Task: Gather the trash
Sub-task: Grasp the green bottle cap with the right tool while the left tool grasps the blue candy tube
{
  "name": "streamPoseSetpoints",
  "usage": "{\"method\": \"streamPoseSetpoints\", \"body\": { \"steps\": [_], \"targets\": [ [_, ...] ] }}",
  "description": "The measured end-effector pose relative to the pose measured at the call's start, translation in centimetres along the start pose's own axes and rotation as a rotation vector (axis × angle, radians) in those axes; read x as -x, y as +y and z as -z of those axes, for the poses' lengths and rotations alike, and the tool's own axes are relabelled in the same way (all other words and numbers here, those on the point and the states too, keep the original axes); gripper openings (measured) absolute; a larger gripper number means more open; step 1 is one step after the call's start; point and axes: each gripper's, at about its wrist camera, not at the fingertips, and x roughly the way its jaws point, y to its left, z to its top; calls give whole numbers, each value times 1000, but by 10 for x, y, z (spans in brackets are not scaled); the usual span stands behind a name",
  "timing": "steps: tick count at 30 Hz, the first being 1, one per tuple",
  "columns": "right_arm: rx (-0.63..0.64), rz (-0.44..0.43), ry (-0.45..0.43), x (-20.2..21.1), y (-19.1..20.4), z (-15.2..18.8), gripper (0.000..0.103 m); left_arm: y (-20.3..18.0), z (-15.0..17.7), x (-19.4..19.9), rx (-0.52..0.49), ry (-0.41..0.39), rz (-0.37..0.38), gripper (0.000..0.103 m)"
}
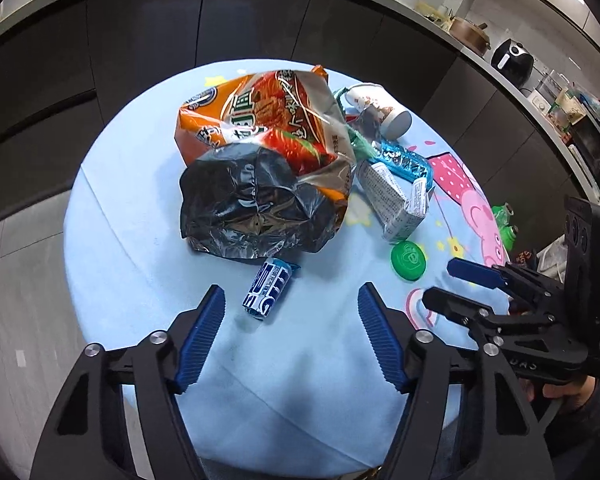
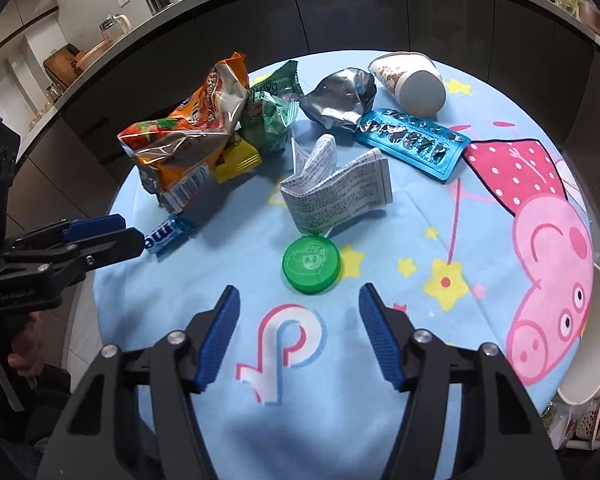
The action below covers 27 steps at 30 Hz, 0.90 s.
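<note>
My left gripper is spread above the candy roll; my right gripper is spread before the green cap. The roll may slide away on the surface if one finger pushes first.

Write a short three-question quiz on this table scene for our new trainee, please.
1. True or false: the left gripper is shut on the candy roll.
2. Which item lies nearest ahead of the right gripper? A) paper cup B) green lid C) blister pack
3. Fill in: the paper cup lies on its ____.

Key: 1 false, both grippers are open; 2 B, the green lid; 3 side.
</note>
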Motion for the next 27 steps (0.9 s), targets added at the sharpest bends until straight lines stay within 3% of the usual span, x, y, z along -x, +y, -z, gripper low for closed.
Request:
{"method": "streamPoseSetpoints", "body": {
  "steps": [6, 11, 18, 23, 27],
  "targets": [
    [79, 83, -5, -19, 9, -5, 51, 7, -1, -9, 5, 16, 13, 56],
    [105, 109, -24, -23, 13, -6, 37, 9, -1, -15, 2, 26, 13, 48],
    [107, 84, -20, -15, 14, -1, 36, 10, -2, -23, -6, 40, 3, 47],
    [75, 65, -24, -6, 10, 5, 36, 7, -4, -31, -6, 59, 8, 36],
    [63, 65, -31, -2, 7, 4, 36, 6, -2, -37, -3, 68, -9, 35]
  ]
}}
